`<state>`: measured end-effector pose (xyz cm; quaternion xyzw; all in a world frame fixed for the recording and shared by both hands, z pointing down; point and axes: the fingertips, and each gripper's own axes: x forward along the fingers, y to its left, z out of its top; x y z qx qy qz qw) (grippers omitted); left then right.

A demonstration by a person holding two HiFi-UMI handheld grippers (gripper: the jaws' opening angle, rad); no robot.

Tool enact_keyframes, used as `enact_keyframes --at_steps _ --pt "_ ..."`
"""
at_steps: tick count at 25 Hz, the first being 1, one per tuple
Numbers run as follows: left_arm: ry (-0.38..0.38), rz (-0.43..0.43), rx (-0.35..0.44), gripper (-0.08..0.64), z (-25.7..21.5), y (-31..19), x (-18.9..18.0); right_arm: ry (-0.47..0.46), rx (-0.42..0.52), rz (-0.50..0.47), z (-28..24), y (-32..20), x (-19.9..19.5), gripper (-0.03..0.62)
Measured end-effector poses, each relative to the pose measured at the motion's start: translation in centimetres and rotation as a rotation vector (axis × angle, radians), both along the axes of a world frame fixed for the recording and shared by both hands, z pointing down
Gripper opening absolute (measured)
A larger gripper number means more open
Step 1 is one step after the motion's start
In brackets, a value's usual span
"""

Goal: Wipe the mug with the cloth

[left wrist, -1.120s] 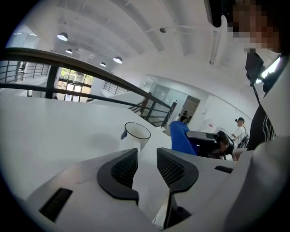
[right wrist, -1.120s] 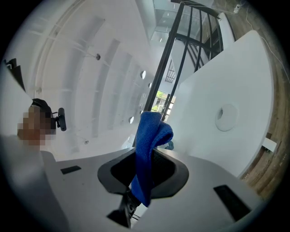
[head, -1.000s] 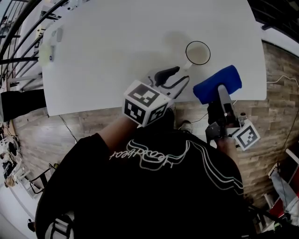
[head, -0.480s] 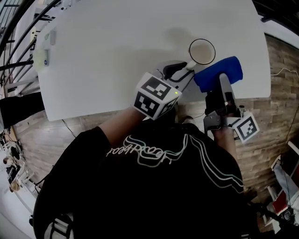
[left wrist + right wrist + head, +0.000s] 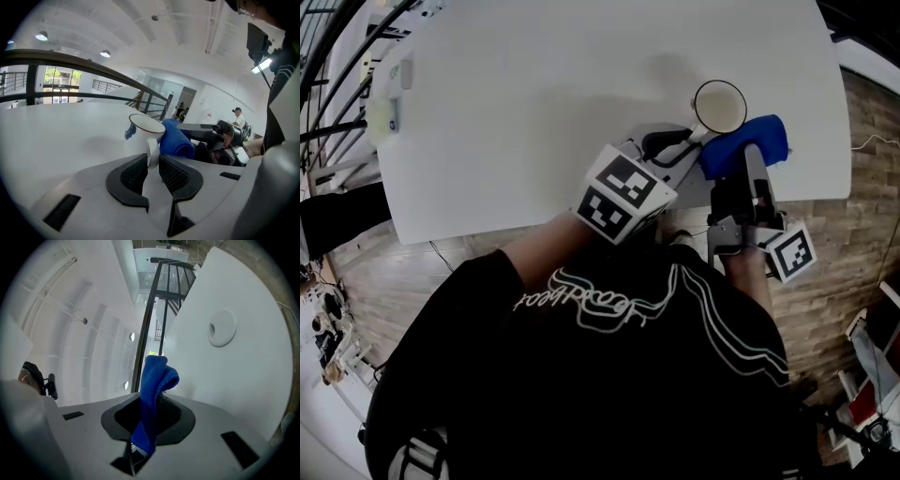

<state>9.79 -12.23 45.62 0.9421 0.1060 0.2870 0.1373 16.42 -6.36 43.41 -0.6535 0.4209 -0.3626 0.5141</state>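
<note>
Mug stood upright on the table, close to the edge nearest me. My left gripper had just been closing, and its jaws sat narrow on the handle, a pad against each side (plain enough in the left gripper view). My right gripper was clamped on the blue cloth, whose folded end stuck out past the jaws. The cloth hung just right of the mug; touching or not, I couldn't tell.
</note>
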Motion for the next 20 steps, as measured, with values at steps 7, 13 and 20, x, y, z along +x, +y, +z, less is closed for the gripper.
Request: enact_keyframes --at_steps 7,13,20 --pt "0.011 0.041 0.003 0.077 -0.2 0.3 0.1 0.076 -0.102 -0.036 0.6 -0.7 0.5 0.060" --pt "0.016 0.068 -0.010 0.077 0.0 -0.4 0.1 0.138 -0.301 -0.136 2.7 -1.9 1.2 0.059" --pt "0.013 0.084 -0.011 0.077 -0.1 0.2 0.6 0.223 -0.536 -0.314 4.1 -2.5 1.5 0.059"
